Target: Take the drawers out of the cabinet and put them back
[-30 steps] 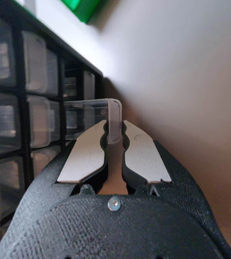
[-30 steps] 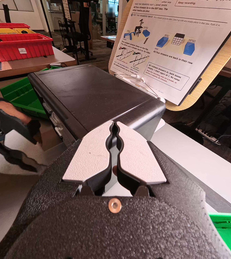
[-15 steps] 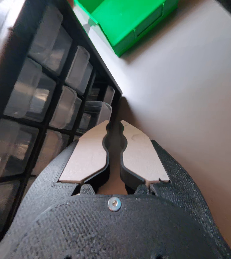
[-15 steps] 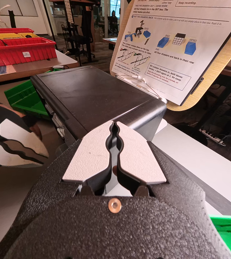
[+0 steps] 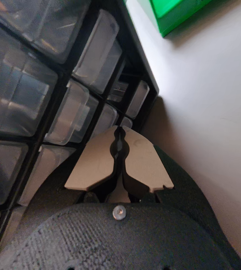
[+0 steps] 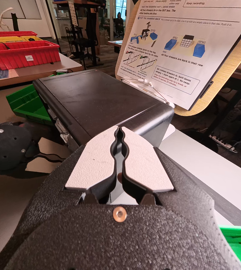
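Drawer point(image 5: 107, 118) now released and nearly home, we press it with the clenched, empty left gripper point(image 5: 119, 127) while our right gripper point(image 6: 119, 128), fingers pinched together on nothing, steadies the cabinet point(image 6: 102, 100).

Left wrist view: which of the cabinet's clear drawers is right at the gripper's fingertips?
The small drawer at the far end of its row, beside the cabinet frame's edge. The shut left gripper has its tips at that drawer's front; the other drawers lie off to the side.

Printed instruction sheet point(image 6: 181, 43) on board; white label on red bin point(image 6: 23, 55).
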Motion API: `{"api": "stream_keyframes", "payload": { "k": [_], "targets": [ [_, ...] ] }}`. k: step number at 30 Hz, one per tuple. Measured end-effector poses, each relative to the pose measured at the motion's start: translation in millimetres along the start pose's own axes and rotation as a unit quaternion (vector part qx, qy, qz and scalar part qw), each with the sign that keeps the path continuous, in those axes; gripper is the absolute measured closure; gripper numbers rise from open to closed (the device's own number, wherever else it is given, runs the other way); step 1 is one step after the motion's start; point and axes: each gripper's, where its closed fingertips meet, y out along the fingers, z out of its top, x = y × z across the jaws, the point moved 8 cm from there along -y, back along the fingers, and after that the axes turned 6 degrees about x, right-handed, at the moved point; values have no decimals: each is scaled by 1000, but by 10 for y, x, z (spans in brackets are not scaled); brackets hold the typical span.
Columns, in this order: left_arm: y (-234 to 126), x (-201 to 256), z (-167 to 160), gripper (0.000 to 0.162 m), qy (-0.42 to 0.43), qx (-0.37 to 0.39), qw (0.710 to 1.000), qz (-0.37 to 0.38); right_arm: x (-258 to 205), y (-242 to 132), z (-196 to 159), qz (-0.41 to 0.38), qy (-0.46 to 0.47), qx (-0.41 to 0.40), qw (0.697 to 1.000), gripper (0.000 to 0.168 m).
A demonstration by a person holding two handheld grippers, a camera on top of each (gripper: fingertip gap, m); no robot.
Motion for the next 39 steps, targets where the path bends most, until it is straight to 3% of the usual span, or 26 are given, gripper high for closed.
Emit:
{"api": "stream_keyframes", "payload": {
  "k": [3,7,11,17,22,27,35,39],
  "targets": [
    [-118,65,-1,161,16,19,999,-32,0,-1,0,0,0,0,1000,168],
    [-554,23,-125,162,52,46,992,-106,4,0,-1,1,0,1,1000,168],
    [-1055,-354,-442,162,73,42,992,-97,5,1,-2,1,3,2,1000,168],
    [-1556,-1192,-1275,154,67,-74,995,1,11,7,-5,-8,4,4,1000,168],
    [-1747,-1929,-2078,133,85,-232,967,66,20,11,-10,-11,8,8,1000,168],
    [-1766,-2432,-2691,125,111,-376,918,61,28,11,-14,-7,13,11,1000,168],
    [-1267,-2586,-2996,118,70,-475,876,-42,37,13,-20,-1,20,14,1000,168],
    [-1067,-2629,-3199,120,77,-516,851,-55,55,18,-27,8,31,20,999,168]
  ]
}}
